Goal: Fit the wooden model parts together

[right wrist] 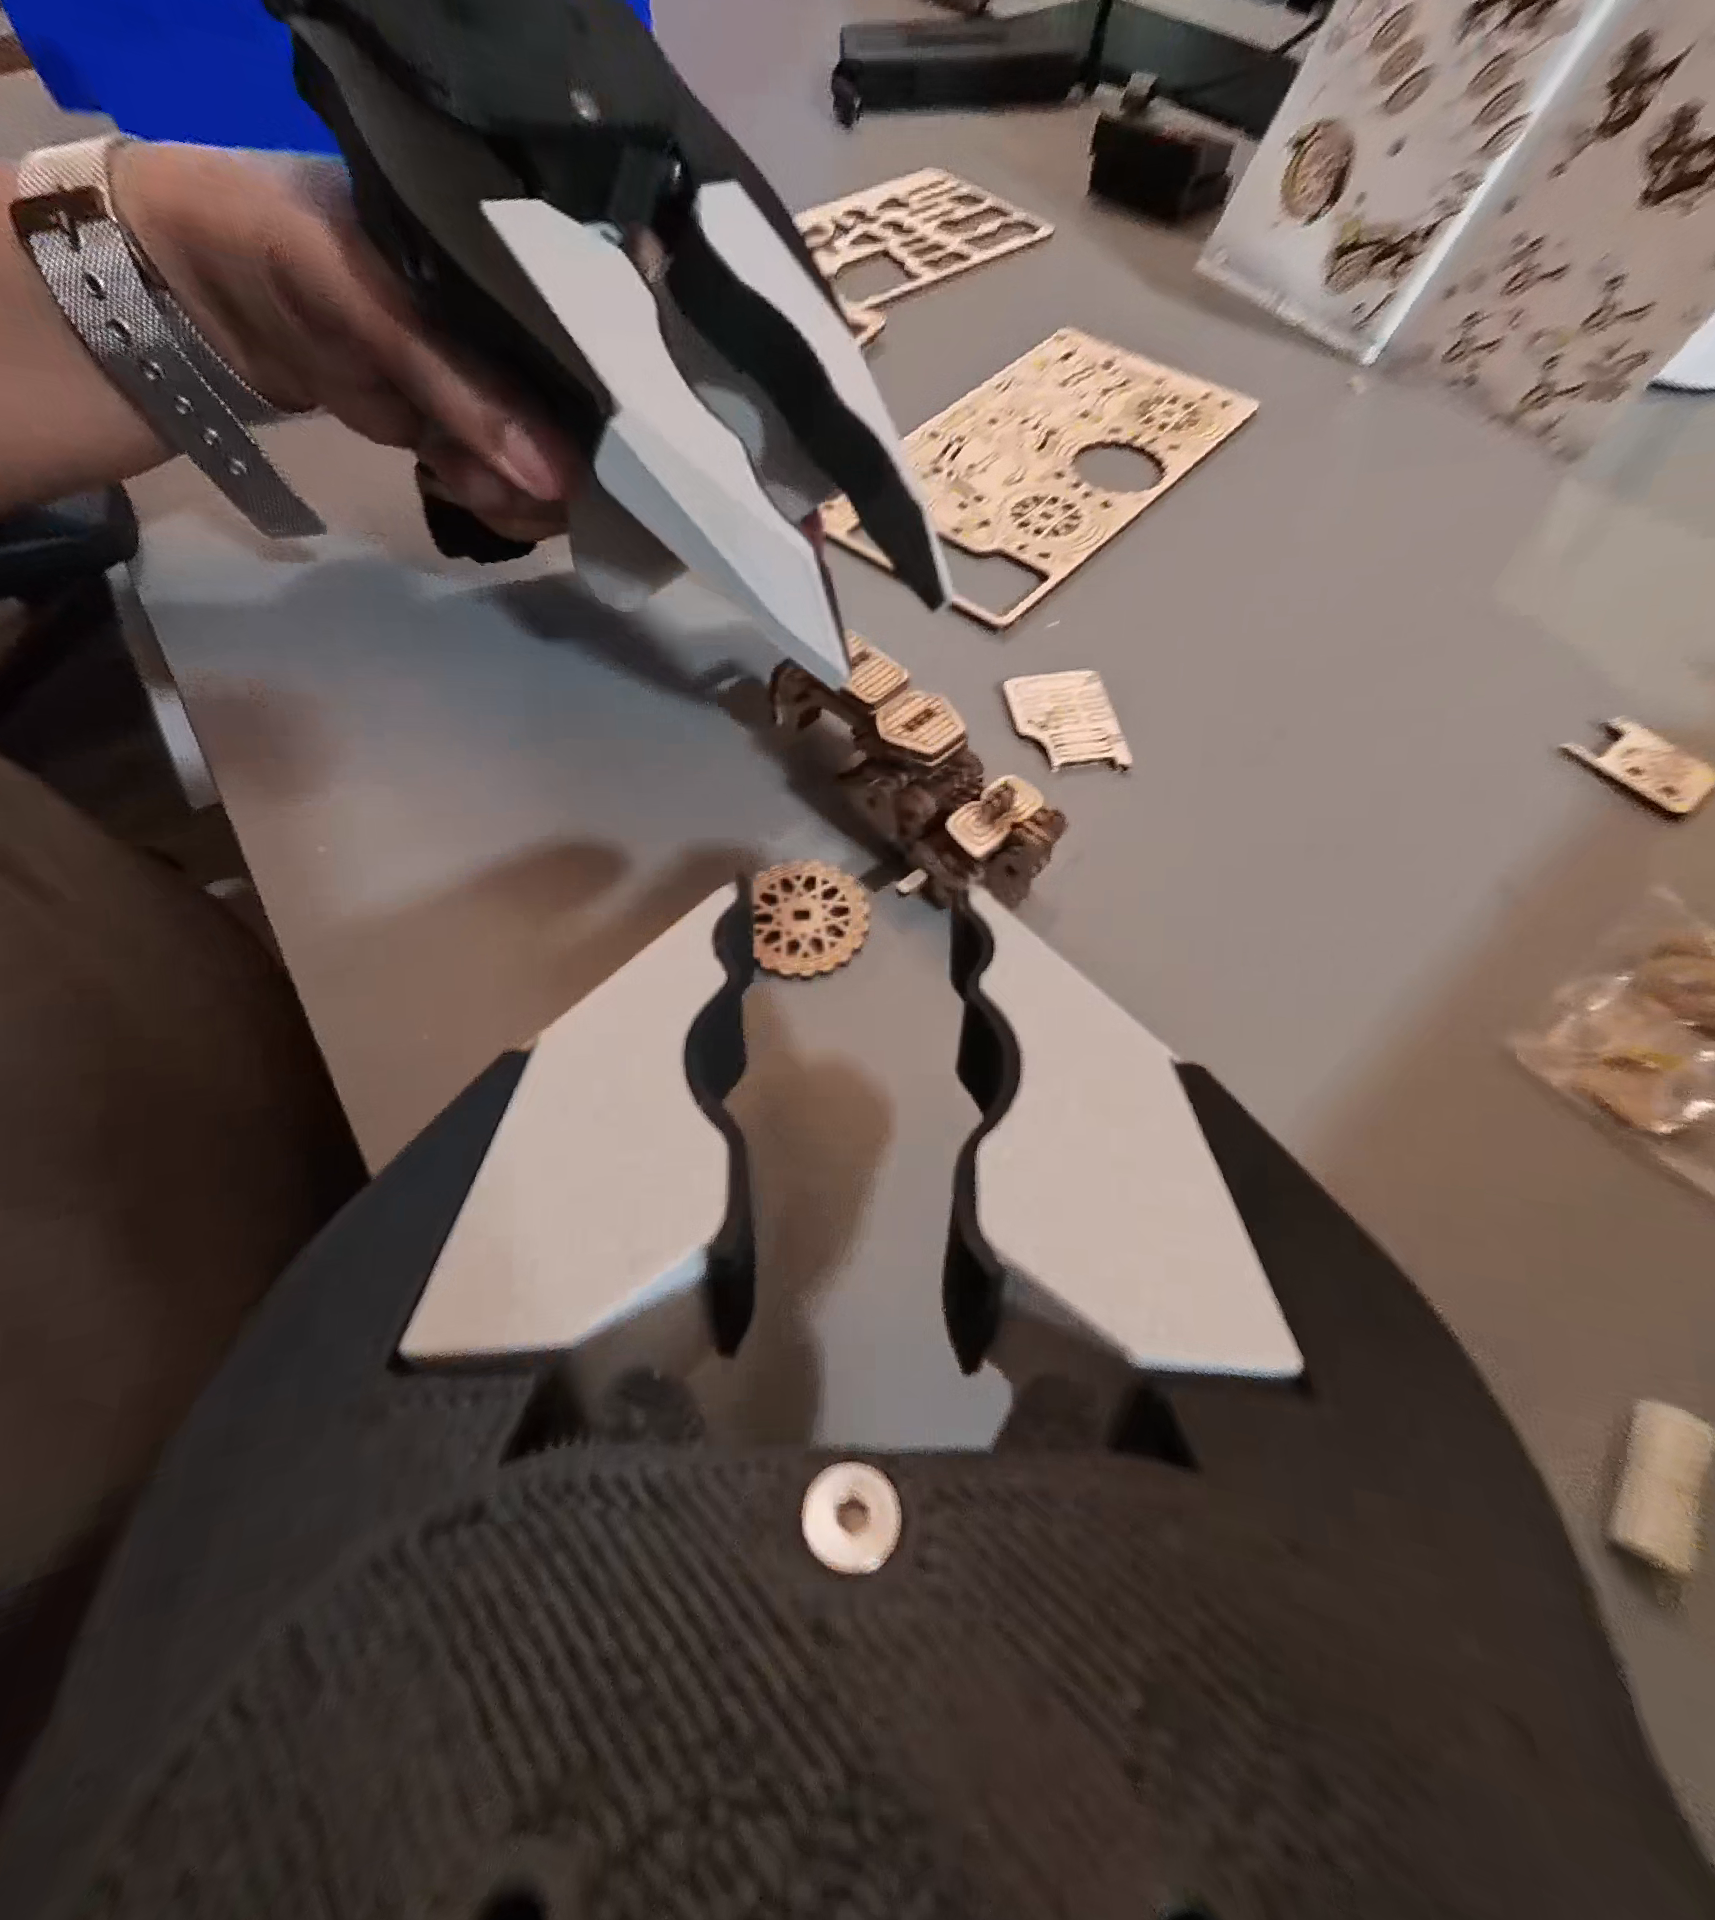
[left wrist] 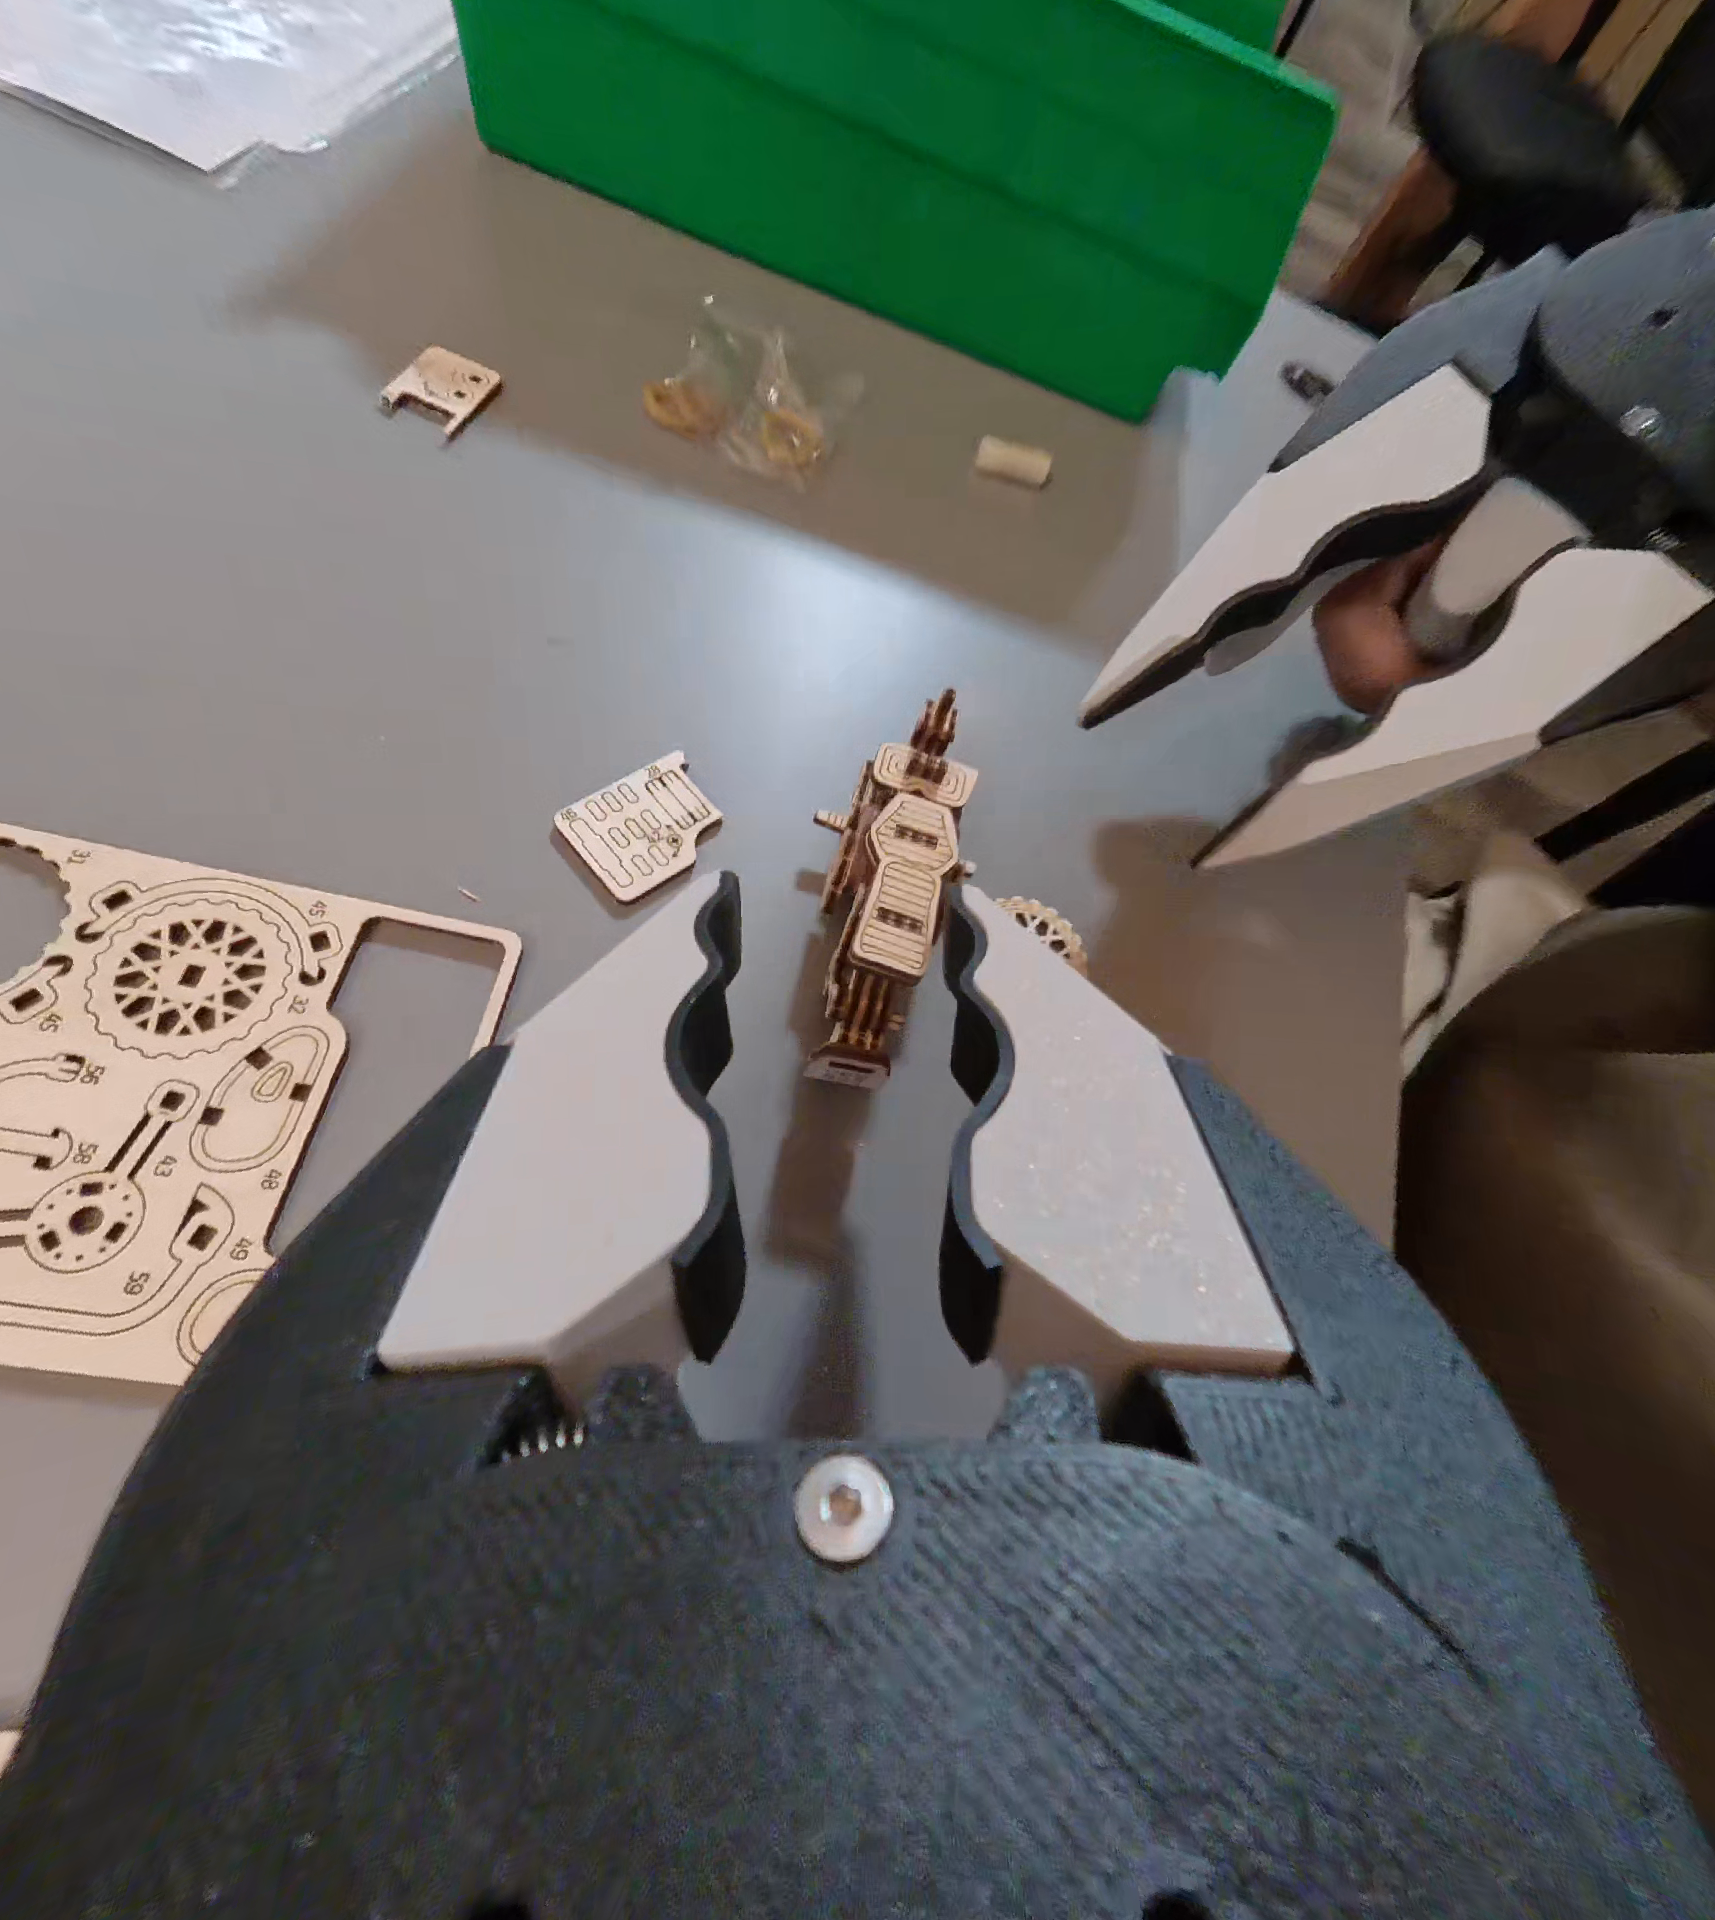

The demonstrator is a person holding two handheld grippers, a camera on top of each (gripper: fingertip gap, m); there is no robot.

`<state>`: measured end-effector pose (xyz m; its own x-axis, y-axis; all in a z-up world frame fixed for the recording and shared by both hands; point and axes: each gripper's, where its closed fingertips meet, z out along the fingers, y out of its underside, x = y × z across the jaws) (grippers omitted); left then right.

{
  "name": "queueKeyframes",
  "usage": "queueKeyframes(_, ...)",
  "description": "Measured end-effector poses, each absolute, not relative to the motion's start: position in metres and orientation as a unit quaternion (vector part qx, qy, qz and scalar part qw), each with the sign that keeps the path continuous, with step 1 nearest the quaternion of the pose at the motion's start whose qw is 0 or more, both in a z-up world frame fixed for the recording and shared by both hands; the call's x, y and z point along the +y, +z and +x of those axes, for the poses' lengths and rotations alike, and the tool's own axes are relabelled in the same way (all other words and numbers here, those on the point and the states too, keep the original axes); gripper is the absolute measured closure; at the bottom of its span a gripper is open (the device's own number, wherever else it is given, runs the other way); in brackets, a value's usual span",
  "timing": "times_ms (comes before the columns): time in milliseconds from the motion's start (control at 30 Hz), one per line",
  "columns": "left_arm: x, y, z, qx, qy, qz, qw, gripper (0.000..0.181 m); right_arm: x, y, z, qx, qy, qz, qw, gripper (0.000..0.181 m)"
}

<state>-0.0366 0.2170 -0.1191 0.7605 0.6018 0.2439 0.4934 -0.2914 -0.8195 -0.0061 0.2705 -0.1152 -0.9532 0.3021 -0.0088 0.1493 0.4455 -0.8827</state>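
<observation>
Wooden model [left wrist: 889, 894] on grey table [left wrist: 209, 582]; green box [left wrist: 894, 177] behind; both tongs [left wrist: 842, 914] [right wrist: 853, 914] agape, empty

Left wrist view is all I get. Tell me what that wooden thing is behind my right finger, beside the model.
Observer: A loose gear wheel. The right wrist view shows it whole, lying flat on the table beside the model.
Operator: Say where the right gripper stands to it.
Observer: The right gripper is open, with its left fingertip right at the wheel. I cannot tell whether it touches.
Operator: Report any part sheets I miss.
Observer: A second cut sheet lies beyond the sheet with the round hole.
</observation>
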Motion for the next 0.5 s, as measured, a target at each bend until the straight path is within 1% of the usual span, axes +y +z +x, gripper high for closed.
queueKeyframes(167, 0.220, -0.138, -0.033, -0.330, 0.082, -0.836, 0.430, 0.141, 0.262, -0.136, 0.004, -0.870, 0.474, -0.132, 0.038, 0.139)
queueKeyframes(300, 0.218, -0.147, -0.029, -0.326, 0.079, -0.850, 0.406, 0.147, 0.258, -0.142, 0.008, -0.879, 0.457, -0.128, 0.039, 0.136)
queueKeyframes(433, 0.214, -0.148, -0.032, -0.336, 0.084, -0.848, 0.400, 0.161, 0.256, -0.152, 0.006, -0.895, 0.425, -0.123, 0.061, 0.136)
queueKeyframes(500, 0.214, -0.147, -0.031, -0.341, 0.075, -0.847, 0.402, 0.164, 0.255, -0.157, 0.004, -0.901, 0.410, -0.122, 0.073, 0.137)
